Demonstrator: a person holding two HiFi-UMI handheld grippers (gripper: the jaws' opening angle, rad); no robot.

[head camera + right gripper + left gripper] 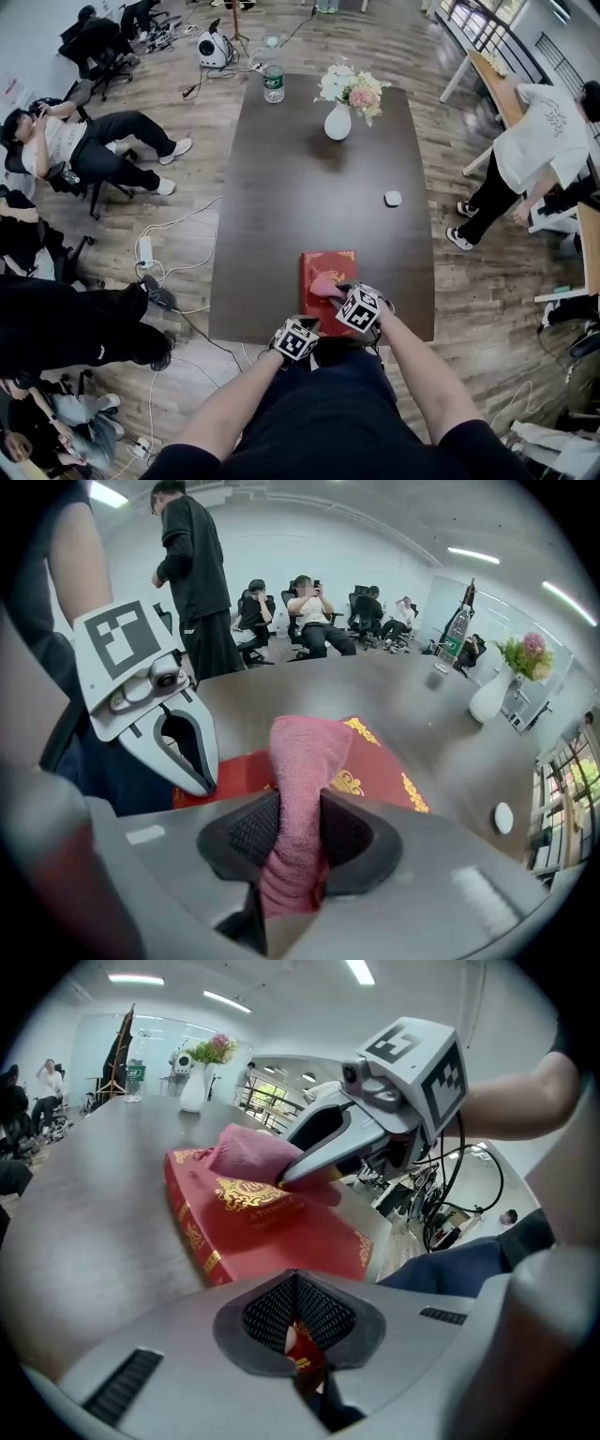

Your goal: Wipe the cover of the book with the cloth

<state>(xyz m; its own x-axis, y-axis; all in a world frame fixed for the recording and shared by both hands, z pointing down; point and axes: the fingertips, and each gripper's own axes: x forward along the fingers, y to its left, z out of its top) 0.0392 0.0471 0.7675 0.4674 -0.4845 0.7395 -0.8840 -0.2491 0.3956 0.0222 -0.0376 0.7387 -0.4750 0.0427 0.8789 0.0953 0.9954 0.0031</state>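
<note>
A red book [328, 267] with gold print lies at the near edge of the dark table [309, 187]. A pink cloth [325, 284] rests bunched on its cover. My right gripper [341, 295] is shut on this cloth [298, 789], which runs up between its pads and folds onto the book [380, 780]. My left gripper [302, 324] sits at the book's near left corner, shut on the book's edge [302, 1352]. In the left gripper view the right gripper's fingers [314, 1152] press the cloth [248, 1152] against the cover [281, 1232].
A white vase of flowers [338, 117], a water bottle [273, 82] and a small white puck [393, 198] stand farther back on the table. People sit in chairs at the left [84, 141]; one stands at the right [530, 155]. Cables [178, 244] trail on the floor.
</note>
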